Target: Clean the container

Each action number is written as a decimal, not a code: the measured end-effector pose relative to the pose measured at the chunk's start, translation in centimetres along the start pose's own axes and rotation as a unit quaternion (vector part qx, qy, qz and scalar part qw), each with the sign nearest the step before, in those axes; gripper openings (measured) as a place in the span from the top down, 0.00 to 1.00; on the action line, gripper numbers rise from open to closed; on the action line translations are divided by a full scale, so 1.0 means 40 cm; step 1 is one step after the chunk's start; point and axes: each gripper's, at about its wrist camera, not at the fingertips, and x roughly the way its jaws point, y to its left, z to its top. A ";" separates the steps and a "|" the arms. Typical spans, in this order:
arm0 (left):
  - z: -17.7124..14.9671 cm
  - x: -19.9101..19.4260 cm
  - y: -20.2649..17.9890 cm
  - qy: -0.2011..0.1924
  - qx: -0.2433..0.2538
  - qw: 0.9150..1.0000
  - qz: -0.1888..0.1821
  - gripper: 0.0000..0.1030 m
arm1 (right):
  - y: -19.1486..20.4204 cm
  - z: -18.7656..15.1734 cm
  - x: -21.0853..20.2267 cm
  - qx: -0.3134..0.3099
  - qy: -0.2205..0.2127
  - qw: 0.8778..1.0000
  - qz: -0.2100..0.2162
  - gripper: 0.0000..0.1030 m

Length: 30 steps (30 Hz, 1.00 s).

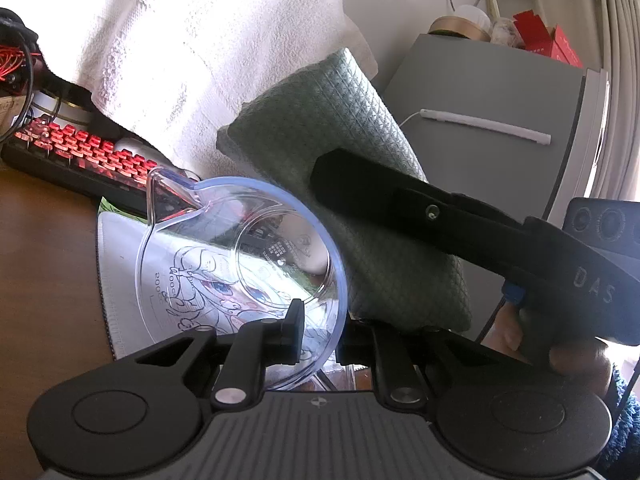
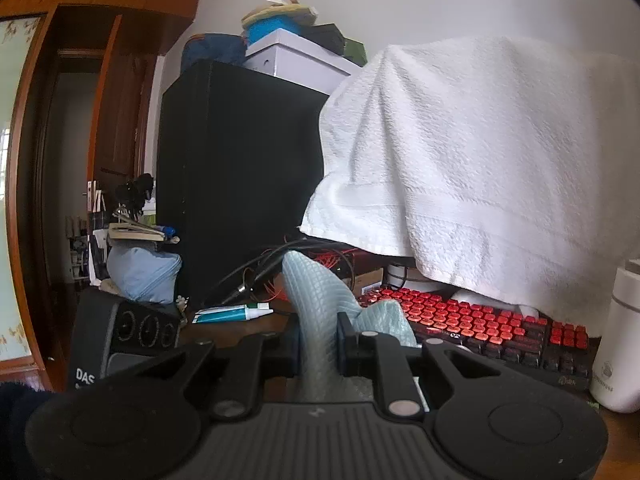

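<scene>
Container [image 1: 240,264]: a clear plastic measuring jug with a blue-tinted rim and a pouring spout, held off the desk and tilted so its mouth faces the left wrist camera. The left gripper [image 1: 318,330] pinches the jug's wall at the rim, one finger inside and the other outside; the outer pad is mostly hidden behind the rim, so the firmness of the bite cannot be confirmed.

The green cloth [image 1: 352,200] hangs just beside the jug on its right, clamped in the right gripper [image 2: 318,338], whose jaws are clenched on a bunched fold. In the left view the cloth appears close to the rim, possibly touching it; it is not inside the jug.

Below lie a printed desk mat [image 1: 120,280] and the wooden desk [image 1: 48,260]; a red-lit keyboard [image 2: 480,320] sits behind, beneath a draped white towel [image 2: 480,160].

Risks, as judged:
- A thin-wall pinch at a single point gives little resistance to twisting. Wiping pressure from the cloth could rotate or lever the jug out of the fingers.
- A dropped jug would land on the mat or strike the keyboard.
- The loose tail of cloth may snag on the spout and drag the jug sideways.
- Any residue or moisture shaken out would fall near the electronics.
</scene>
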 end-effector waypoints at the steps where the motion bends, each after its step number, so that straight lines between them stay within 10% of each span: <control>1: 0.001 -0.001 0.002 0.000 0.000 1.000 -0.001 0.86 | -0.007 0.000 0.001 0.001 0.001 1.000 -0.006 0.85; 14: 0.005 -0.001 0.010 0.002 0.001 1.000 -0.004 0.86 | -0.128 -0.017 -0.006 0.100 -0.007 0.991 -0.085 0.85; 30: 0.009 -0.003 0.016 0.003 0.000 1.000 -0.004 0.86 | 0.028 0.004 0.000 0.002 0.005 1.000 0.000 0.84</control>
